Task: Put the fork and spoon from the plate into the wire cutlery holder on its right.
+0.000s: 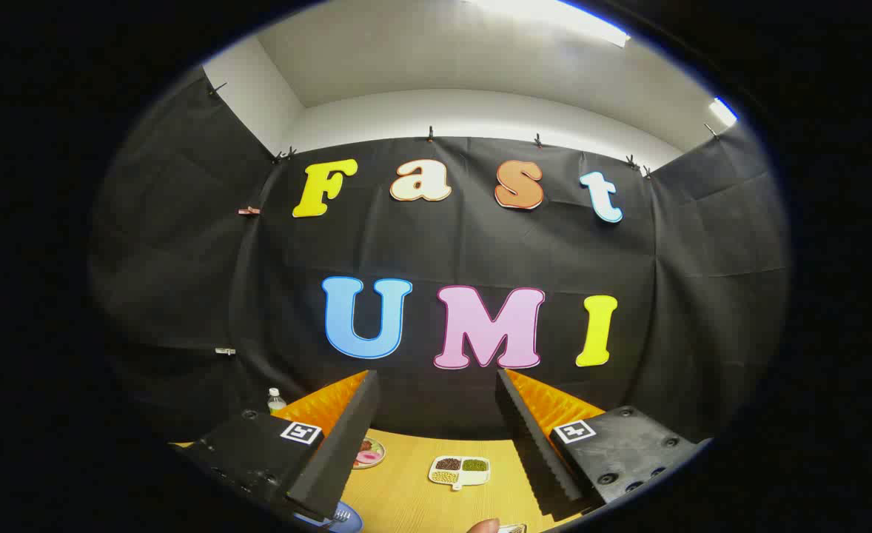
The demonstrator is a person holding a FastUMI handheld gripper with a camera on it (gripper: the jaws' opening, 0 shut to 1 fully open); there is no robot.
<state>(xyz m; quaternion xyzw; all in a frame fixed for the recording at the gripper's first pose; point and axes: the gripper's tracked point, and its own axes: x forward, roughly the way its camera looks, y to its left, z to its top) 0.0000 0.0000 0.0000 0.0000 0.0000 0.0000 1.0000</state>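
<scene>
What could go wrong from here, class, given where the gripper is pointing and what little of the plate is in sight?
1. The gripper, fingers open with nothing between them, looks mostly at the booth wall, so a descent toward the blue plate may be misjudged.
2. A fingertip sits low between the fingers and might get caught.
3. The compartment tray and small dish lie just ahead and could be knocked.
</scene>
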